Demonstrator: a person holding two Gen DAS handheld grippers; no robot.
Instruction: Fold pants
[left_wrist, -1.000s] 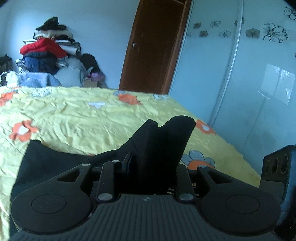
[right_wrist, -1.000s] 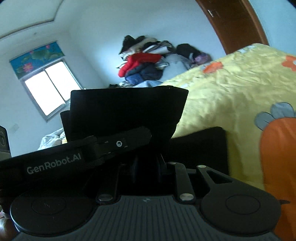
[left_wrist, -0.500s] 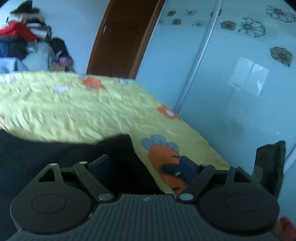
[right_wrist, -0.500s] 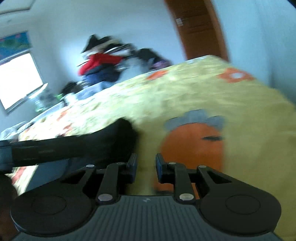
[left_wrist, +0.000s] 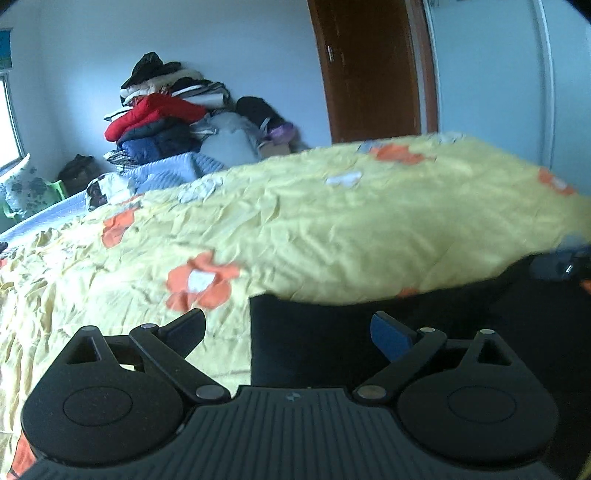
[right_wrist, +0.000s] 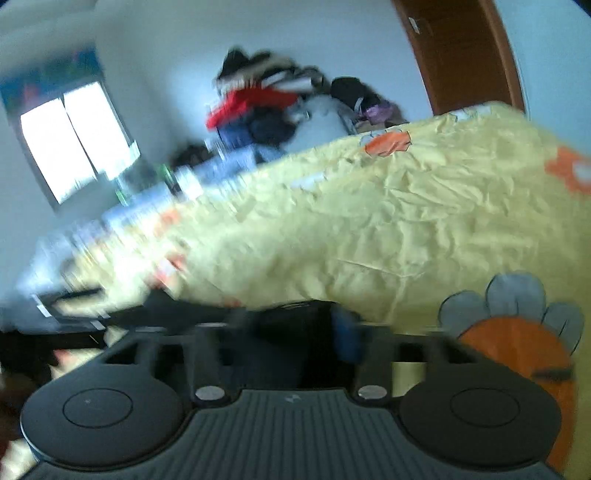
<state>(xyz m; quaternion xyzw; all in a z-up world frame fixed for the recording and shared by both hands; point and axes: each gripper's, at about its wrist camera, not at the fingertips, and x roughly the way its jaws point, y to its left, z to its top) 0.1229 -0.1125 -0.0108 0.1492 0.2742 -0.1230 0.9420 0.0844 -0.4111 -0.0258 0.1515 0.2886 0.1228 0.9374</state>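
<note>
The black pants (left_wrist: 332, 332) lie flat on the yellow flowered bedspread (left_wrist: 332, 221), with a straight left edge. My left gripper (left_wrist: 291, 328) is open and empty, its fingers spread wide, low over that left edge of the pants. In the blurred right wrist view the pants (right_wrist: 288, 332) show as a dark patch between and ahead of the fingers. My right gripper (right_wrist: 291, 325) is open with nothing held, low over the cloth.
A heap of clothes (left_wrist: 166, 118) is piled behind the far side of the bed. A brown door (left_wrist: 369, 70) stands at the back right, a window (right_wrist: 74, 140) at the left. The bed's right edge (left_wrist: 576, 206) drops off beside a pale wardrobe.
Both grippers were shut on the raised pants a second ago. They let go, the pants dropped flat, and both grippers swung left along the bed with jaws opened wider.
</note>
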